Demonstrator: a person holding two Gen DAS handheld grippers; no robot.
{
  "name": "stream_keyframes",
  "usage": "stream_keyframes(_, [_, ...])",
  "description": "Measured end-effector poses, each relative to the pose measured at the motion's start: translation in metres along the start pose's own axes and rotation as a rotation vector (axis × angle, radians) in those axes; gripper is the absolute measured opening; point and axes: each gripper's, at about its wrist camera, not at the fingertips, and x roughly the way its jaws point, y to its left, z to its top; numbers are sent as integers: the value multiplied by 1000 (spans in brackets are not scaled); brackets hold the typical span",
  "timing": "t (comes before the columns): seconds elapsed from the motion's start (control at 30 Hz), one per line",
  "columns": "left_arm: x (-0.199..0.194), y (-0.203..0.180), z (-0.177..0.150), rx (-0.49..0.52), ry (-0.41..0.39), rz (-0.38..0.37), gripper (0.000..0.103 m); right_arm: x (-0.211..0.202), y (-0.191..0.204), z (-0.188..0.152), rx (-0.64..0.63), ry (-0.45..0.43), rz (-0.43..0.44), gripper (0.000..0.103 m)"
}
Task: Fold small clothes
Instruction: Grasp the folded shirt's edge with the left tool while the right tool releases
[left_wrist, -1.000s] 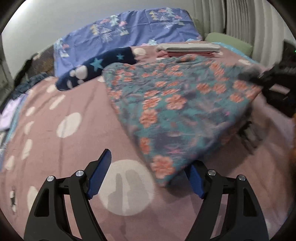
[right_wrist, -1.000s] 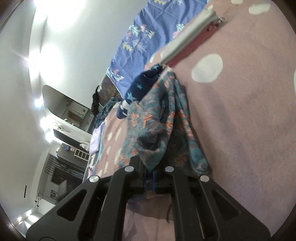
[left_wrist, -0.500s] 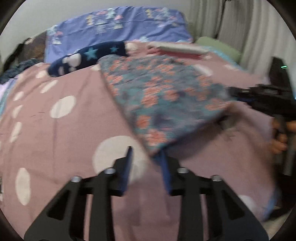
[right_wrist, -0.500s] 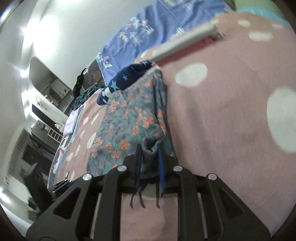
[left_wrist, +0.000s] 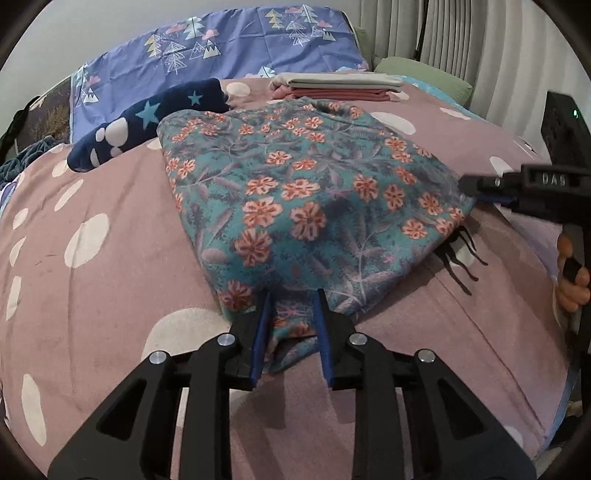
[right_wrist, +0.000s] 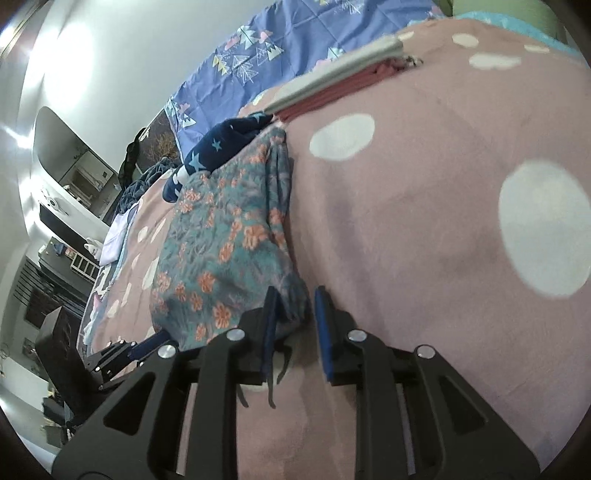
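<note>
Across the whole bed (left_wrist: 110, 295): mauve cover with white spots, underneath everything else. Along the far edge, propped against the wall: blue sheet (left_wrist: 221, 48) printed with trees and clouds, with a green pillow (left_wrist: 424, 72) at its far right corner.

On the middle of the bed, reaching to the near edge: floral garment (left_wrist: 295, 192), teal with orange flowers, folded over into a rough four-sided shape. Lies flat except at its two near corners, each bunched at a pair of tongs.

Just behind the garment's far left corner, touching it: navy cloth (left_wrist: 147, 114) with stars and white dots, loosely rolled. Behind the far right corner, toward the far edge: folded stack (left_wrist: 340, 85), pale grey on dusty red, squared up.

At the near edge, left tongs (left_wrist: 291, 325): pressed onto the garment's nearest corner, cloth filling the narrow gap between the blue pads (left_wrist: 260, 339).

At the right edge of the garment, right tongs (right_wrist: 295, 325): opening, with the bunched right corner between the pads; cloth against one pad, clear of the other. Gripped by a hand (left_wrist: 572, 277) at the handle.

Under that right corner, trailing onto the cover: thin black cords (left_wrist: 461, 258).
</note>
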Motion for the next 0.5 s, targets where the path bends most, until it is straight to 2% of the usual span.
stream_keyframes(0.17, [-3, -2, -1, 5, -4, 5, 26, 1, 24, 35, -76, -68, 10, 24])
stream_keyframes(0.33, [-4, -6, -2, 21, -9, 28, 26, 36, 45, 79, -168, -32, 3, 28])
stream_keyframes(0.43, [-4, -6, -2, 12, -10, 18, 26, 70, 54, 103, -207, 14, -35, 42])
stream_keyframes(0.5, [-5, -5, -2, 5, -13, 10, 26, 90, 56, 114, -218, 48, -51, 59])
